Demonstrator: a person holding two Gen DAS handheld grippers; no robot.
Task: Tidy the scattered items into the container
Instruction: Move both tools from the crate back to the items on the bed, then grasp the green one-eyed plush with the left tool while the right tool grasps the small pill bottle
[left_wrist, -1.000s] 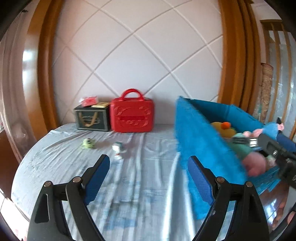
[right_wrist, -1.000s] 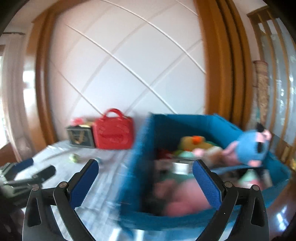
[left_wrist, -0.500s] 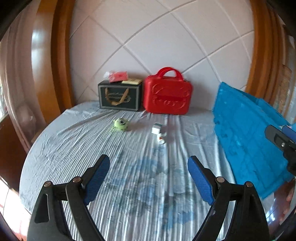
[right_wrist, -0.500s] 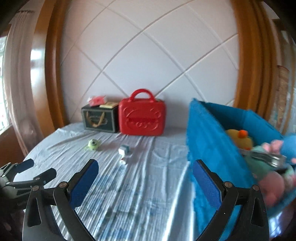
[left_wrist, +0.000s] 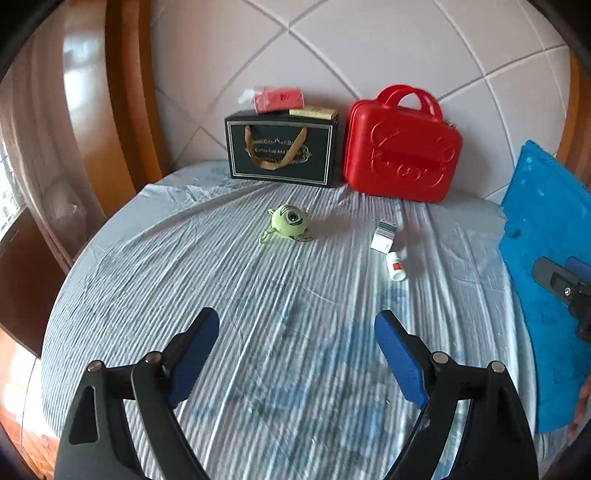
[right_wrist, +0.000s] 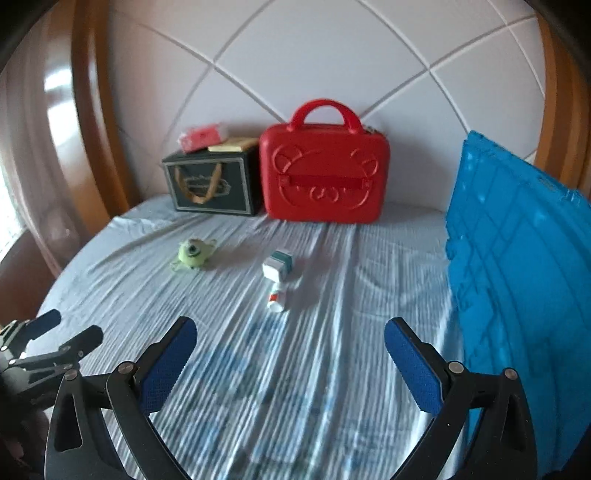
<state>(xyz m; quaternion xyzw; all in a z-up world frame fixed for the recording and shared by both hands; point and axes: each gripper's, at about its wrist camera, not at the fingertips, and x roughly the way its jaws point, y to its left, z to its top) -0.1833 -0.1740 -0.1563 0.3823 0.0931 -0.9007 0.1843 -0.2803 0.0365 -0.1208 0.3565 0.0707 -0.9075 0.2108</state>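
A green one-eyed plush toy (left_wrist: 289, 220) lies on the striped cloth, also in the right wrist view (right_wrist: 192, 253). Right of it are a small white-and-teal box (left_wrist: 384, 235) (right_wrist: 277, 265) and a small white bottle (left_wrist: 395, 266) (right_wrist: 276, 298) lying on its side. The blue container (left_wrist: 550, 236) (right_wrist: 517, 266) stands at the right; only its outer wall shows. My left gripper (left_wrist: 295, 354) is open and empty above the near cloth. My right gripper (right_wrist: 290, 363) is open and empty, right of the left one.
A red carry case (left_wrist: 402, 155) (right_wrist: 323, 173) and a black gift box (left_wrist: 282, 147) (right_wrist: 212, 184) with a red packet on top stand against the back wall. The round table (left_wrist: 110, 280) drops off at left. The other gripper shows at each view's edge.
Both views have swung left, away from the blue container and its toys, toward the plush, box and bottle. Both grippers stayed open.
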